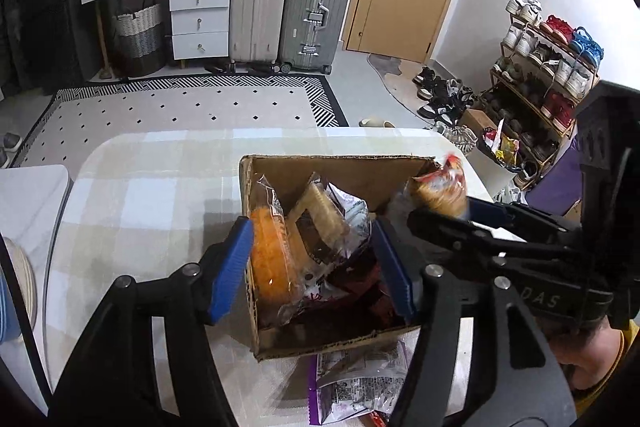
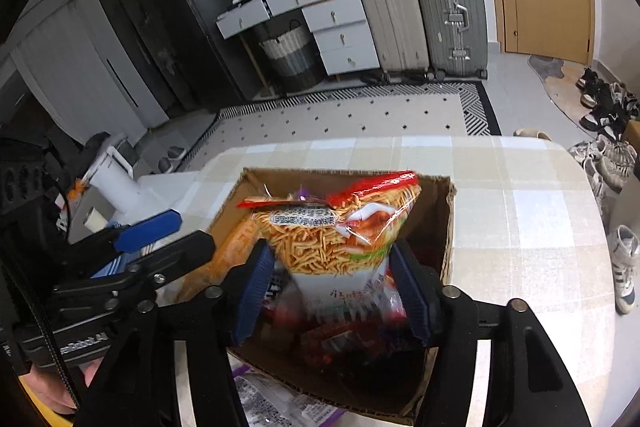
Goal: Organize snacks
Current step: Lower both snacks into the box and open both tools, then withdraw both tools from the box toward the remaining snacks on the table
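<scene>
An open cardboard box point(image 1: 320, 347) full of snack packs stands on the checked tablecloth point(image 1: 140, 195). My left gripper point(image 1: 312, 271) hangs open over it. One blue pad is outside the box's left wall and the other is inside. An orange pack point(image 1: 272, 267) and a wafer pack point(image 1: 324, 211) lie loose between the pads. My right gripper point(image 2: 334, 291) is open around a noodle-snack bag point(image 2: 336, 239). The bag stands upright in the box point(image 2: 448, 219), with a thin gap at the left pad. The same bag point(image 1: 440, 187) shows blurred at the box's far right corner.
A clear packet with a purple edge point(image 1: 352, 387) lies on the table in front of the box. A white side table point(image 1: 28, 203) adjoins on the left and carries a white appliance point(image 2: 116, 183). On the right are a shoe rack point(image 1: 540, 87) and loose shoes on the floor.
</scene>
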Available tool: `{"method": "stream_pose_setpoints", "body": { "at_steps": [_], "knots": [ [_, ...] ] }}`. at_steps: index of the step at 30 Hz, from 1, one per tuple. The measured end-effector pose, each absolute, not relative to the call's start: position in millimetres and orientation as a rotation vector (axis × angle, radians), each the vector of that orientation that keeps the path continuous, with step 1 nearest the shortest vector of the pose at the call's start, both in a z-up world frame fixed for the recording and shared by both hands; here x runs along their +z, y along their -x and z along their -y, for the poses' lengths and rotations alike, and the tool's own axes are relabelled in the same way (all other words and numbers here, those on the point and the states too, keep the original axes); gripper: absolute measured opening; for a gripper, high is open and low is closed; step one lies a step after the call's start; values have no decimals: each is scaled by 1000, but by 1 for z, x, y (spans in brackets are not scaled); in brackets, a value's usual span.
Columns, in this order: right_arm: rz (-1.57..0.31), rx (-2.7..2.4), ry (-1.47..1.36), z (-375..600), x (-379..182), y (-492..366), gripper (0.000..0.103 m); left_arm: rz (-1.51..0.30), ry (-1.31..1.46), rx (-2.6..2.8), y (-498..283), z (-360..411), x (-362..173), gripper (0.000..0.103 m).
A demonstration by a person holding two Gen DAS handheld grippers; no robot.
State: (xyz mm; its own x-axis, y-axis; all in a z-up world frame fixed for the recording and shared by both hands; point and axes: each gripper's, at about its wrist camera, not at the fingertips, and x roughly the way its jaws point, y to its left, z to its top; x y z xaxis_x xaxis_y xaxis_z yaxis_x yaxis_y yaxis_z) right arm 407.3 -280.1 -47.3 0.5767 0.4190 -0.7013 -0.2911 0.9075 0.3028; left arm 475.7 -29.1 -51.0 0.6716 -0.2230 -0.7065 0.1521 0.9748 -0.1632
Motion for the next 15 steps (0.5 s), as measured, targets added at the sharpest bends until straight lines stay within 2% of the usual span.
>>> {"method": "stream_pose_setpoints", "body": {
  "at_steps": [1, 2, 3, 5, 9, 15],
  "knots": [
    [-843, 412, -156, 280, -45, -405, 64, -808, 94, -211, -473, 28, -51, 62],
    [-833, 412, -152, 281, -43, -404, 72, -808, 93, -209, -473, 28, -51, 64],
    [-823, 412, -147, 280, -41, -402, 74, -806, 93, -208, -472, 28, -50, 65],
    [-799, 402, -133, 279, -34, -396, 75, -798, 98, -207, -466, 26, -49, 66],
    [-765, 404, -124, 282, -20, -383, 76, -778, 121, -194, -451, 21, -38, 76],
    [-712, 412, -134, 287, 2, -354, 78, -754, 121, -195, -423, 20, -20, 78]
  ]
}}
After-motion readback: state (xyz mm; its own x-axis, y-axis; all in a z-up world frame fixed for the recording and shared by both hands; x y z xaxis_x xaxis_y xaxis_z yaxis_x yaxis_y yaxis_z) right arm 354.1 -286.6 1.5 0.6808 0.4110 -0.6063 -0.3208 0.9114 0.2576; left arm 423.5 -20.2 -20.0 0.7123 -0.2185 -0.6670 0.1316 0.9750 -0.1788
